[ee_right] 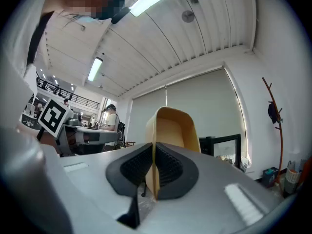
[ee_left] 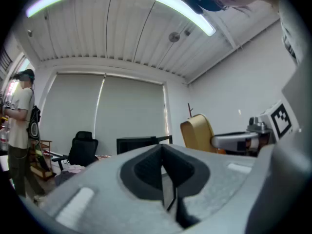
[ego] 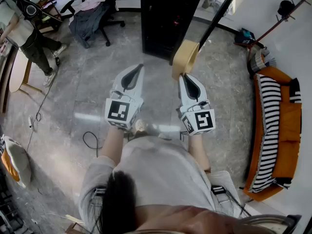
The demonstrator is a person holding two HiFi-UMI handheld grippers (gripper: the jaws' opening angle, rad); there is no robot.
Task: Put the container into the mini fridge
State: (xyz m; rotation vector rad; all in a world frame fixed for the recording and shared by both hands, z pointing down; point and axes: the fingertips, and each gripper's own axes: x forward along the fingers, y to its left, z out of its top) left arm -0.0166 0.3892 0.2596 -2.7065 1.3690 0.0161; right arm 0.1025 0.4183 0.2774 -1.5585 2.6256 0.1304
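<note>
Tan container held in the air by the right gripper, just short of the open mini fridge.

At the far left a bystander point(ego: 29, 35) is partly cut off by the frame edge, near an office chair point(ego: 95, 16) draped with clothes. The left gripper point(ego: 138, 70) is clenched with nothing between its pads, hanging over the grey floor point(ego: 73, 96). Ahead stands the black mini fridge point(ego: 165, 21) with its door point(ego: 217, 20) swung open; its inside is too dark to make out. The right gripper point(ego: 184, 76) grasps one wall of the container point(ego: 185, 57) edge-on, so the pinched rim is hidden between the pads. In the head view the container's far end overlaps the fridge's lower front. A striped orange sofa point(ego: 273, 130) lines the right wall.
</note>
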